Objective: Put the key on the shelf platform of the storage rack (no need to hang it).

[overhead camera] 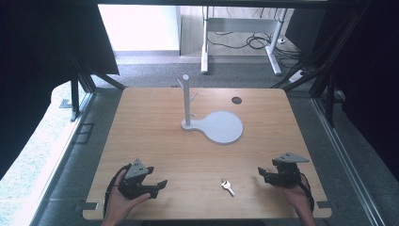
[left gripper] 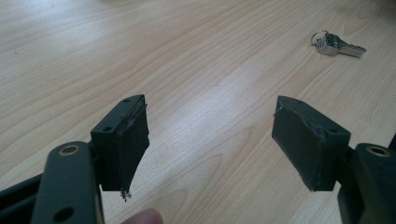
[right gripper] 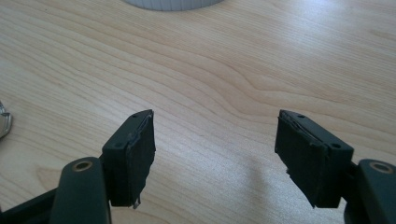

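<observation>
Key (overhead camera: 227,187) lies on the table (overhead camera: 155,122) between the 2 grippers, touching neither. Left gripper (overhead camera: 157,181) and right gripper (overhead camera: 263,173) both stand spread, pinching nothing.

From my seat, the key (overhead camera: 227,187) in the high view is too small for me to read its teeth or count what hangs on its ring. In the right gripper view only a sliver of its ring (right gripper: 3,122) pokes in at the left edge, the rest cut off. The grey stand's round base (right gripper: 171,3) is clipped by the top edge there, so I see just its near rim. In the left gripper view a blurred fingertip (left gripper: 144,217) creeps in at the bottom edge. My forearms leave the high view at the bottom, and the table's (overhead camera: 155,141) near edge is partly covered by them.
</observation>
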`<state>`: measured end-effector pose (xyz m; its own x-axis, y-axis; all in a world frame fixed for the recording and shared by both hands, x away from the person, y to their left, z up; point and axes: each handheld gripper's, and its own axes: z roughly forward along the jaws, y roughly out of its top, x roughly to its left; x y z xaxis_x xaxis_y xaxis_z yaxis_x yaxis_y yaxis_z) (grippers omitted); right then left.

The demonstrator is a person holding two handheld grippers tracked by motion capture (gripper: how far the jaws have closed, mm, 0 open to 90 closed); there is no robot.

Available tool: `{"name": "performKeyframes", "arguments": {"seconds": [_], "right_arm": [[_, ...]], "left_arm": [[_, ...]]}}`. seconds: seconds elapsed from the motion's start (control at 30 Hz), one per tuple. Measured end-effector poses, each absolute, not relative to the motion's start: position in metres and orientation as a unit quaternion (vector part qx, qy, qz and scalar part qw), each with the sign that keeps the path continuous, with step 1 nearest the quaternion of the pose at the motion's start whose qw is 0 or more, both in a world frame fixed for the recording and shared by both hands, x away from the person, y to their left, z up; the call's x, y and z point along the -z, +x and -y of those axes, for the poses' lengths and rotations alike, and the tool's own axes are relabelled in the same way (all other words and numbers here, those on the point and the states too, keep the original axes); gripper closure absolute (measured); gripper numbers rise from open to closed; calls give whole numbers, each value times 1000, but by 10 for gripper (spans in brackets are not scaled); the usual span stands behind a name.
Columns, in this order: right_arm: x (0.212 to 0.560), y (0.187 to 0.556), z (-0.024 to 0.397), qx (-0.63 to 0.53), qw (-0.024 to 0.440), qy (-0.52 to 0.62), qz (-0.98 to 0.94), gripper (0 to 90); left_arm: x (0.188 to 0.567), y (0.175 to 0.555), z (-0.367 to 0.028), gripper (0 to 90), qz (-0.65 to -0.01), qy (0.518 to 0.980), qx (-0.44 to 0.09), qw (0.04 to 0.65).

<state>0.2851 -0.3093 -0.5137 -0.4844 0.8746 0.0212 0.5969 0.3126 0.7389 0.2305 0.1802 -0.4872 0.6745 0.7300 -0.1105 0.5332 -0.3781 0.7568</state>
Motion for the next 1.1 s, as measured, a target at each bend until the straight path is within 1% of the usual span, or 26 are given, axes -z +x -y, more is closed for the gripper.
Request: {"name": "performKeyframes", "arguments": {"seconds": [0.43,0.7,1.1], "right_arm": [[513,286,313,-354,186,465,-790,336],[512,285,311,-345,187,456,-799,357],[510,292,305,-314,161,439,-826,402]], "left_arm": [[489,231,-180,273,-387,821,-120,403],[488,230,-180,273,-386,821,-120,404],[491,234,-180,274,-387,822,-115,402]]}}
